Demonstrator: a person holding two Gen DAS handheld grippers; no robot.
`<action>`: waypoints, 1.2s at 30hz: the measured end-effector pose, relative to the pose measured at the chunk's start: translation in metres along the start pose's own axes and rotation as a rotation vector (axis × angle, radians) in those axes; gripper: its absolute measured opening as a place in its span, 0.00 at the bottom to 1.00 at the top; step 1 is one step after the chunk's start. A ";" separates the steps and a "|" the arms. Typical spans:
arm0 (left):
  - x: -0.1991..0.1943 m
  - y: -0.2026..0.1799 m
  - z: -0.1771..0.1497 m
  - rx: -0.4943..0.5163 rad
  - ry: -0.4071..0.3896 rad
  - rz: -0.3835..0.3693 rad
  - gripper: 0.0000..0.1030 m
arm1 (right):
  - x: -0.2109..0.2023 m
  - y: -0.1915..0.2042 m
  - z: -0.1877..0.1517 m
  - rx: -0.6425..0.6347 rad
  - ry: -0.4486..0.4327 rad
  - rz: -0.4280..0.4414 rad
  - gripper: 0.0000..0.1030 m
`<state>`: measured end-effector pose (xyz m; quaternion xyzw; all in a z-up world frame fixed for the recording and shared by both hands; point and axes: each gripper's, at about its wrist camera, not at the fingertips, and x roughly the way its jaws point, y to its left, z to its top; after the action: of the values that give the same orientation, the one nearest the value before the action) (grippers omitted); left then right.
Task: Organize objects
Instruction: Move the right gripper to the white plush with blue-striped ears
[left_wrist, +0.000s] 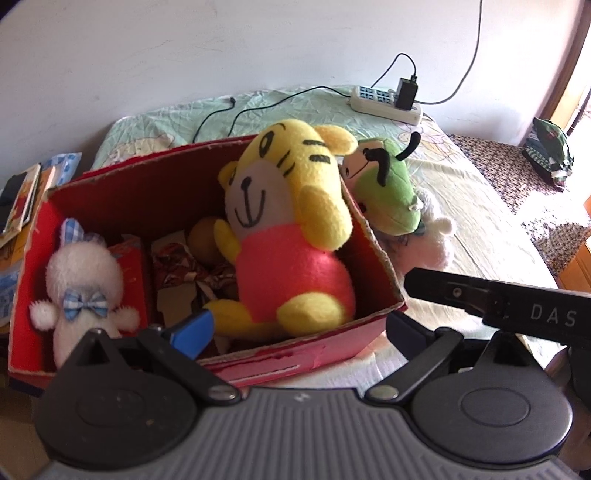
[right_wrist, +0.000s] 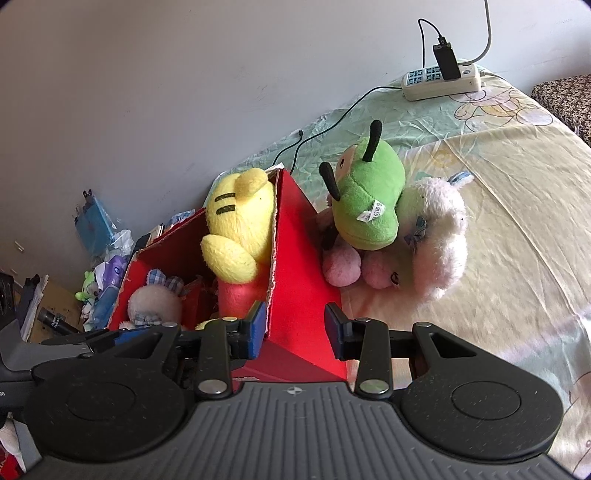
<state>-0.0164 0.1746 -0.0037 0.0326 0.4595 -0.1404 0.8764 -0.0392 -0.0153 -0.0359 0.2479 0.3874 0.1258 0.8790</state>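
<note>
The yellow tiger toy (left_wrist: 291, 229) sits inside the red box (left_wrist: 295, 354), the green toy (right_wrist: 369, 199) just outside it. The left gripper (left_wrist: 299, 328) and right gripper (right_wrist: 295, 332) both gape, straddling box walls.

Left gripper (left_wrist: 299, 328): jaws spread wide. Left finger's blue pad (left_wrist: 192, 334) is tilted and sits over the near wall of the red box (left_wrist: 266, 354), inside its rim; right finger (left_wrist: 406, 332) sits outside the box's near right corner. Nothing between the pads.

Right gripper (right_wrist: 295, 330): jaws parted, straddling the box's right side wall. Left pad (right_wrist: 256, 328) is on the inner side of the wall, right pad (right_wrist: 336, 330) on the outer side. Contact with the cardboard cannot be told.

The right gripper's black body, lettered "DAS", enters the left wrist view from the right, just beside the left gripper's right finger.
</note>
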 end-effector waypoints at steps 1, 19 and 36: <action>0.000 -0.003 0.000 -0.008 0.000 0.012 0.95 | 0.000 -0.003 0.001 -0.004 0.011 0.003 0.37; -0.022 -0.065 -0.009 -0.097 -0.116 0.073 0.96 | -0.008 -0.088 0.030 -0.035 0.122 0.058 0.37; 0.035 -0.156 -0.012 0.014 -0.062 -0.059 0.96 | -0.012 -0.153 0.049 0.020 0.157 0.088 0.38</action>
<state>-0.0503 0.0202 -0.0277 0.0207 0.4319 -0.1701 0.8855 -0.0063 -0.1665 -0.0814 0.2627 0.4452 0.1794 0.8370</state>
